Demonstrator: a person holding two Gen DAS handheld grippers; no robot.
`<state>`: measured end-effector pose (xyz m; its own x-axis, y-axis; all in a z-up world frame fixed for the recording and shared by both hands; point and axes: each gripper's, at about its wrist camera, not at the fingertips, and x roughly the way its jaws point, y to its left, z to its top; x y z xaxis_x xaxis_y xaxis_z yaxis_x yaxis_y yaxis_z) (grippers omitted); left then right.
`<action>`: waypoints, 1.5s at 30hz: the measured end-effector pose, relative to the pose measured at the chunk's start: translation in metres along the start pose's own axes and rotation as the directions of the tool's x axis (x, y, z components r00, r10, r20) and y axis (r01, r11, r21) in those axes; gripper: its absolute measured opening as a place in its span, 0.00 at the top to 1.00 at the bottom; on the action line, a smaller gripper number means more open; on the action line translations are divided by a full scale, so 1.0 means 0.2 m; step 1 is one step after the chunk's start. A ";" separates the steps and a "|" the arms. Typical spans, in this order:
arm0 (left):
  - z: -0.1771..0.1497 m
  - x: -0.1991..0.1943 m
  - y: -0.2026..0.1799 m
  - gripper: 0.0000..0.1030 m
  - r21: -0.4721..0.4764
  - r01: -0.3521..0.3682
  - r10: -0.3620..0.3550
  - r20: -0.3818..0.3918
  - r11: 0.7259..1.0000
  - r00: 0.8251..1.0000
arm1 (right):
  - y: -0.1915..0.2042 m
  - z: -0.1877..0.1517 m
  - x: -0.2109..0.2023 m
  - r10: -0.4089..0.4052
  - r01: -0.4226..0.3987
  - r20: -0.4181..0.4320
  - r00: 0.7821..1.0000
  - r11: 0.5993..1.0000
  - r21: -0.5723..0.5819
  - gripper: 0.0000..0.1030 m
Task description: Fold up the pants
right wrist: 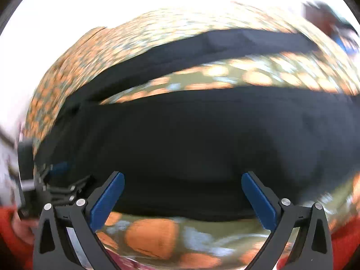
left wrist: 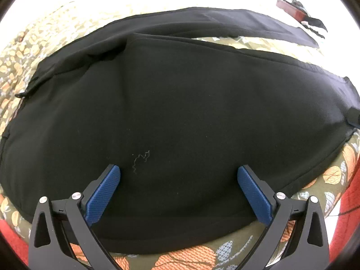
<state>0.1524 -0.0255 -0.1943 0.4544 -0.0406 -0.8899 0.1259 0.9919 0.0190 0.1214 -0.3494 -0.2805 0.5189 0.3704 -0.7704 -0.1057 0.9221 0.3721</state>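
Observation:
Black pants lie flat on a floral bedspread, the two legs spread apart toward the right with a strip of bedspread between them. My left gripper is open and empty, its blue pads over the near leg's front edge. In the blurred right wrist view the pants fill the middle. My right gripper is open and empty above the near edge. The left gripper shows at that view's left.
The bedspread with orange leaves covers the whole surface. Red fabric shows at the lower edges. A reddish-brown box and a dark striped item lie far right beyond the pants.

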 end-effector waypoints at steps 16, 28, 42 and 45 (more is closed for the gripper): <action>0.00 -0.01 0.00 0.00 0.004 0.004 -0.004 0.007 1.000 1.000 | -0.12 -0.02 -0.08 -0.128 0.122 0.078 0.989 0.990 0.072 0.00; 0.03 -0.17 -0.02 0.01 -0.002 0.039 -0.039 0.090 0.999 0.995 | -0.13 -0.04 -0.07 -0.152 0.147 0.067 0.986 0.987 0.070 0.00; 0.09 -0.29 0.03 0.01 -0.003 0.014 -0.013 0.198 1.000 0.980 | -0.13 -0.05 -0.02 -0.158 0.155 0.038 0.987 0.986 0.065 0.00; 0.12 -0.33 0.09 0.01 -0.030 -0.008 0.014 0.233 1.000 0.972 | -0.12 -0.04 -0.02 -0.159 0.156 0.038 0.987 0.986 0.066 0.00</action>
<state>0.1462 -0.0078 -0.1246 0.6491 -0.0533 -0.7588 0.0955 0.9954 0.0118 0.1140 -0.3733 -0.2907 0.5611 0.2147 -0.7994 0.0331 0.9592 0.2808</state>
